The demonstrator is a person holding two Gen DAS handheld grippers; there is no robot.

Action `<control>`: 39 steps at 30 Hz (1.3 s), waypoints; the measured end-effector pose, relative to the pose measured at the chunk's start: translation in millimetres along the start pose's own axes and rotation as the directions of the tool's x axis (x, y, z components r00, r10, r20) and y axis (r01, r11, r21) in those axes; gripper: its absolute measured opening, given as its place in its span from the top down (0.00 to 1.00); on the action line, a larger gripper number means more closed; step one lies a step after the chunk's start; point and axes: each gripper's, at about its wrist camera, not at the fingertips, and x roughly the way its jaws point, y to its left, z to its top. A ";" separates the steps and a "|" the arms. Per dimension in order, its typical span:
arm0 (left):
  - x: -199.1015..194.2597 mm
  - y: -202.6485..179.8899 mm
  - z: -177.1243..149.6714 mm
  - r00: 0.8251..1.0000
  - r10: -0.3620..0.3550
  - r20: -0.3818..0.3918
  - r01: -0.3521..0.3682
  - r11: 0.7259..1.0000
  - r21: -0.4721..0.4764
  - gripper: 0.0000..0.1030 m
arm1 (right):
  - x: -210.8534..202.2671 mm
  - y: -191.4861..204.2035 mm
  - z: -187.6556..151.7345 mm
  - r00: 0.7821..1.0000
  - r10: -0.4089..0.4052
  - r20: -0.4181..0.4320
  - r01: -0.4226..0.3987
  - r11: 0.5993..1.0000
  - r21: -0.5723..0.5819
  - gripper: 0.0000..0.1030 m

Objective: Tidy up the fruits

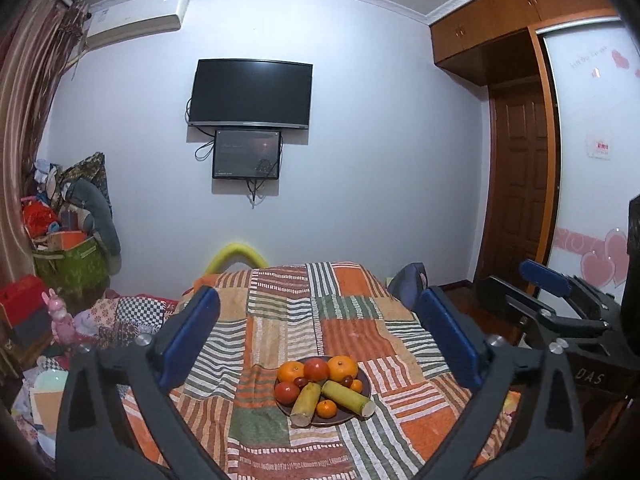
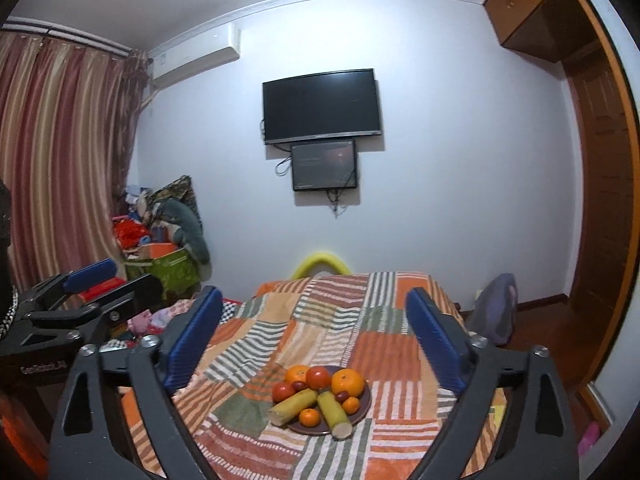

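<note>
Both grippers were up off the bed and holding nothing. The left gripper (image 1: pixel 320 320) had its blue pads spread wide, with only the patchwork blanket (image 1: pixel 280 320) showing between them. The right gripper (image 2: pixel 316 332) was the same, jaws wide apart and nothing in them. From the left wrist camera you could also catch the right gripper (image 1: pixel 560 292) off to the side, and the right wrist camera showed the left one (image 2: pixel 100 284) sitting out to the left.

Using the plate (image 1: pixel 362 374) as the reference: it was a dark round one sitting on the blanket, close to the near end of the bed, and all the fruit was piled on it. At the back of the plate there was a row of three: a smaller orange (image 1: pixel 291 371), a red tomato (image 1: pixel 316 369) in the middle, and a bigger orange (image 1: pixel 342 368). Another tomato (image 1: pixel 287 393) sat at the plate's left edge. Two yellow-green sugarcane pieces (image 1: pixel 306 402) lay across the front half, cut ends pointing toward the camera, fanned out a bit, the right one hanging slightly over the rim. A small tangerine (image 1: pixel 326 408) was tucked between them at the front, and a second little one (image 1: pixel 355 385) sat on the right side. A few dark red jujube-looking things (image 1: pixel 301 381) were wedged in near the middle.

Way beyond the plate, a TV (image 1: pixel 250 94) hung on the far wall with a smaller screen (image 1: pixel 247 154) right under it.
</note>
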 end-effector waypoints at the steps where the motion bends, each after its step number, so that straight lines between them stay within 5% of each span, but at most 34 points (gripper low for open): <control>1: -0.4 1.0 0.0 1.000 0.001 0.000 -0.001 1.000 -0.005 0.00 | -1.1 -1.5 -0.1 1.000 -0.002 0.004 0.002 1.000 0.011 0.00; 39: -2.0 -10.1 -5.4 1.000 0.027 0.002 -0.027 0.999 0.035 0.00 | -17.0 3.3 -3.3 1.000 -0.030 0.010 0.030 1.000 -0.003 0.00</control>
